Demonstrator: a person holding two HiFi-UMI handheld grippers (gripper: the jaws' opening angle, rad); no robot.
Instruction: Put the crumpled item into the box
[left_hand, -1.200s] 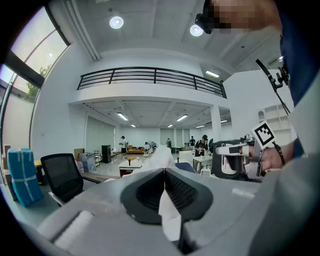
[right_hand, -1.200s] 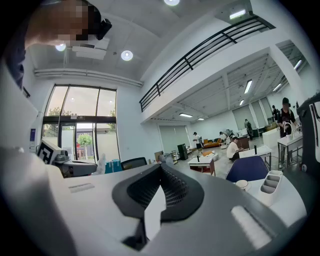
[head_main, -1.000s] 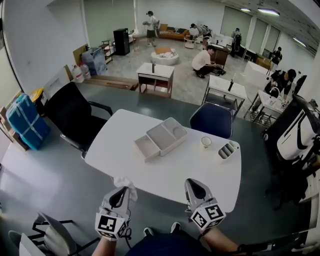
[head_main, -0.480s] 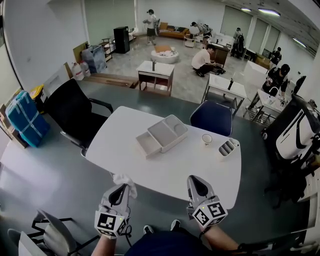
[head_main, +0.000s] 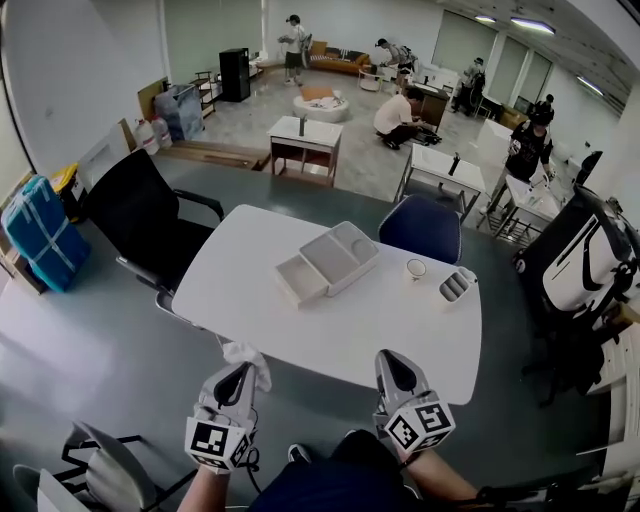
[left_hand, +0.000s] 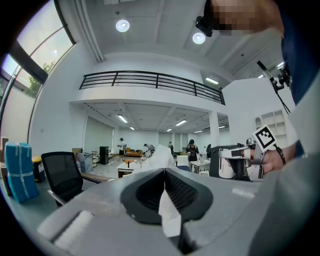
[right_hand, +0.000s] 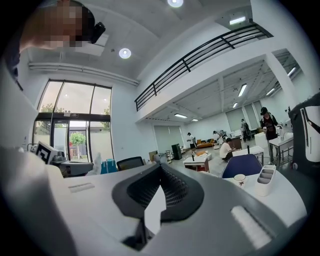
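Observation:
A white crumpled tissue (head_main: 245, 354) sticks out of my left gripper (head_main: 247, 376), which is shut on it just before the white table's near edge. In the left gripper view the tissue (left_hand: 159, 156) rises past the closed jaw tips of the left gripper (left_hand: 164, 169). The open grey box (head_main: 330, 262), its lid part alongside, lies at the middle of the table (head_main: 250, 300), well beyond both grippers. My right gripper (head_main: 386, 360) is held level with the left one, to its right; its jaws are together with nothing in them, as the right gripper view (right_hand: 159, 166) shows.
A small cup (head_main: 416, 268) and a grey compartment holder (head_main: 455, 286) stand at the table's right. A black chair (head_main: 140, 225) is at the left and a blue chair (head_main: 420, 228) behind. Several people and desks fill the far room.
Both grippers stay almost where they were, the left still holding the tissue. The head view has shifted slightly, so the table sits a little higher in the picture.

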